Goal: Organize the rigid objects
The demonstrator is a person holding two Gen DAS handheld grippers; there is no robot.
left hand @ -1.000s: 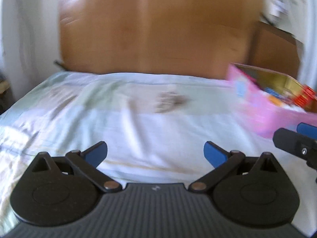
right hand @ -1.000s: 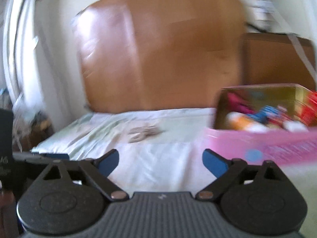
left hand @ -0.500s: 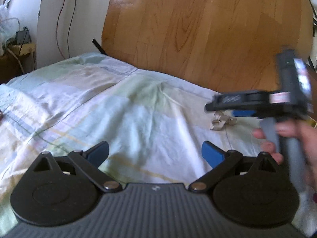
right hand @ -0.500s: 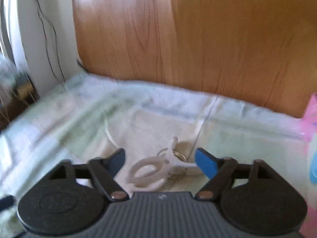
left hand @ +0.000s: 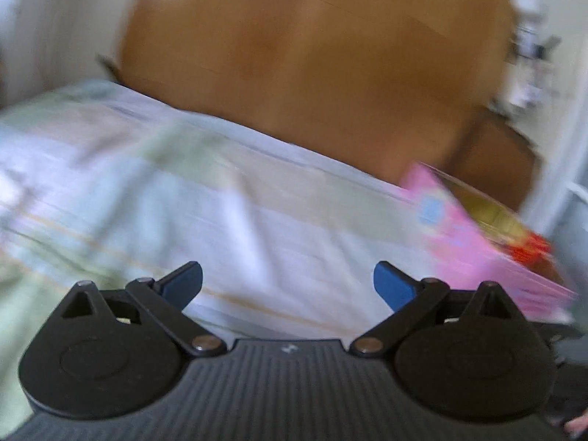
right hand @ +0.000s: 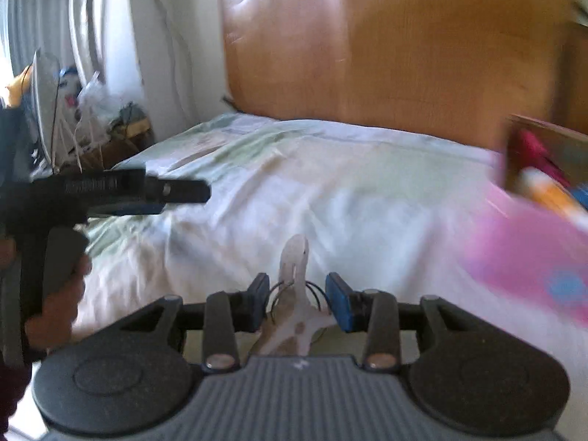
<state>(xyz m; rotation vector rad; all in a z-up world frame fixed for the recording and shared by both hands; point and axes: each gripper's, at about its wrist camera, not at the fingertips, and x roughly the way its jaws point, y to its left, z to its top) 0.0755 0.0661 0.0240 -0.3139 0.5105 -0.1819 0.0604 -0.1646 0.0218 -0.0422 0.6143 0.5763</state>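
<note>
Right gripper (right hand: 299, 303): we hold the white clip (right hand: 294, 294) clamped between its pads, above the bed sheet (right hand: 330, 183).
Left gripper (left hand: 287, 286): fingers apart, empty.
Done: clip picked up.
Left: we judge it goes into the pink box (right hand: 533, 257), to our right.

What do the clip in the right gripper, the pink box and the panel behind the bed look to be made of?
Clip, between the right gripper pads: probably translucent whitish plastic, light passing through its upright tab, with thin dark wire loops, likely metal. Pink box: likely printed cardboard, flat thin walls and a brown inner face; blur leaves the finish open. Panel: wood or wood-look laminate, warm brown with faint sheen.
</note>
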